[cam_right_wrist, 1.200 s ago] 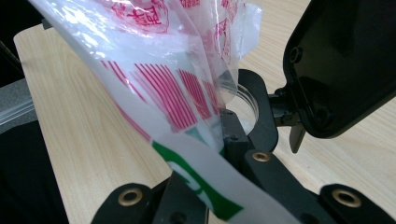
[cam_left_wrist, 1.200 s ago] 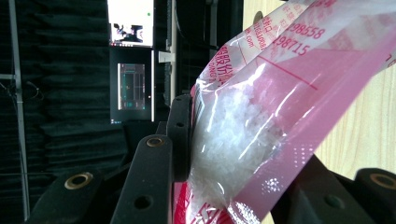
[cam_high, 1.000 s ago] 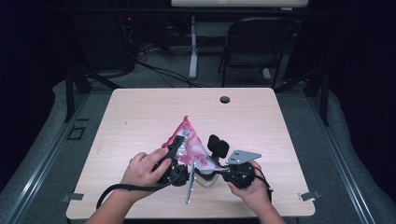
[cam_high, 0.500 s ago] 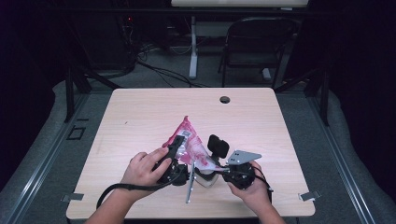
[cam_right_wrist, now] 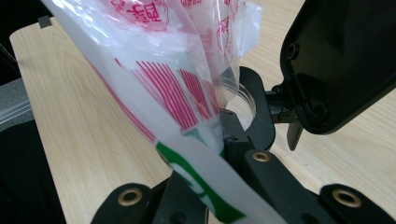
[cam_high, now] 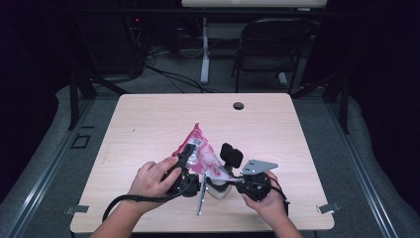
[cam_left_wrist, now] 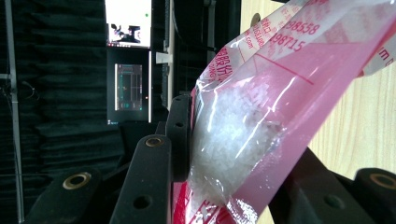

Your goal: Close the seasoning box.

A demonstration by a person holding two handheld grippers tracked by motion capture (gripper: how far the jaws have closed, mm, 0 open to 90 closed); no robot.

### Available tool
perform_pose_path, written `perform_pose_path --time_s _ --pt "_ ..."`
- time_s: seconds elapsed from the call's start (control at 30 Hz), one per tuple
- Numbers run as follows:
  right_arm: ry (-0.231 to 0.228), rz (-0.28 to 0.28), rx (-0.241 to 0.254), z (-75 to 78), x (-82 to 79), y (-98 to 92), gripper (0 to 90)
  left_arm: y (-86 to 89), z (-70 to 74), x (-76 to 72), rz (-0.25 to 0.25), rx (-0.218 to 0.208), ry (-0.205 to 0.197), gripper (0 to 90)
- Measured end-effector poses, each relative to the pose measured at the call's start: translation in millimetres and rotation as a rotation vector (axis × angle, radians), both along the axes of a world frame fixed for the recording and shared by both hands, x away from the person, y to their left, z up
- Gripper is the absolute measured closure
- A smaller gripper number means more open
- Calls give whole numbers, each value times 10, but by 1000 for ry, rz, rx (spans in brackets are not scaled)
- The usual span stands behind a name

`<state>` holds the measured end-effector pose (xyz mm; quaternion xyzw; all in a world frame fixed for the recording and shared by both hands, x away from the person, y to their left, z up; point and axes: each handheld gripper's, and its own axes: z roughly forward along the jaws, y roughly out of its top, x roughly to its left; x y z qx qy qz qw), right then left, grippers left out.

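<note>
A pink-and-red printed plastic bag point(cam_high: 197, 145) of white granules stands tilted over the table's near middle. My left gripper point(cam_high: 186, 157) is shut on its lower part; in the left gripper view the jaws pinch the bag point(cam_left_wrist: 261, 116) where the granules bunch, around the left gripper point(cam_left_wrist: 233, 161). My right gripper point(cam_high: 225, 186) comes in from the right and is shut on a small clear jar point(cam_high: 218, 191) with a black rim, whose black flip lid point(cam_high: 231, 154) stands open. In the right gripper view the bag point(cam_right_wrist: 154, 60) hangs over the jar point(cam_right_wrist: 252, 100) mouth beside the lid point(cam_right_wrist: 341, 60), hiding one jaw of the right gripper point(cam_right_wrist: 210, 156).
The wooden table point(cam_high: 148, 124) has a round cable hole point(cam_high: 238, 105) near its far edge. A chair point(cam_high: 272, 49) and cables stand on the floor beyond. Cables trail from both grippers toward the near edge.
</note>
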<state>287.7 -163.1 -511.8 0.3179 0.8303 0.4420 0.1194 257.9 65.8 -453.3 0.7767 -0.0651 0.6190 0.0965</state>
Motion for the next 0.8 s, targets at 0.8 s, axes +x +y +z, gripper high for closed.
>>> perform_pose_path --time_s 0.8 --pt "-6 -2 12 -3 -9 19 900 54 -27 28 17 -21 32 707"
